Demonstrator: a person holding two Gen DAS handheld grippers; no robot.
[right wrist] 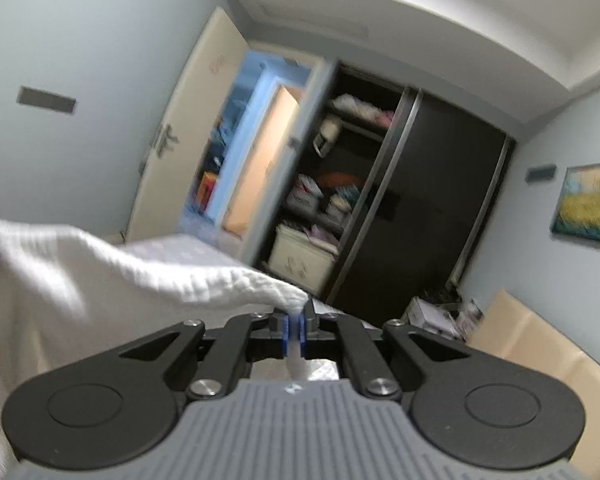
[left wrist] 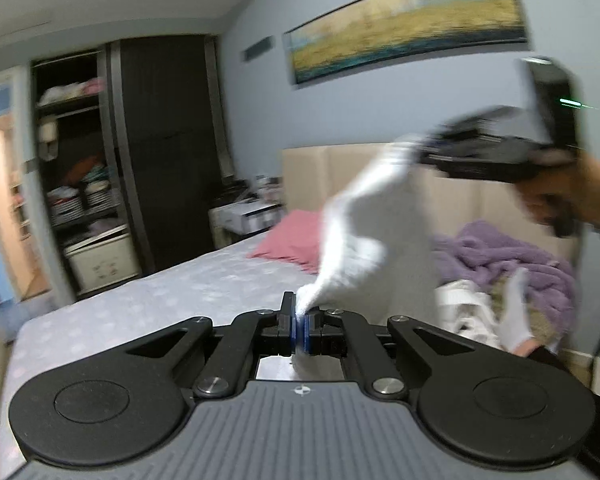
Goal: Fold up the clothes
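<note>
The white textured cloth (left wrist: 364,216) is hanging in mid-air above the bed (left wrist: 172,292), stretched between both tongs. It's looking light, soft and floppy, sagging between the two holds, so corners or hem edges are the sensible places to grip; anything mid-panel would likely bunch. The left tongs (left wrist: 300,326) are pinching nearly shut on one bunched corner, blue pads pressing the fabric. The right tongs (right wrist: 296,326) are doing the same at the other end, higher up. Beyond, a purple fleece (left wrist: 508,256) and pink pillow (left wrist: 288,242) are lying on the bed.
</note>
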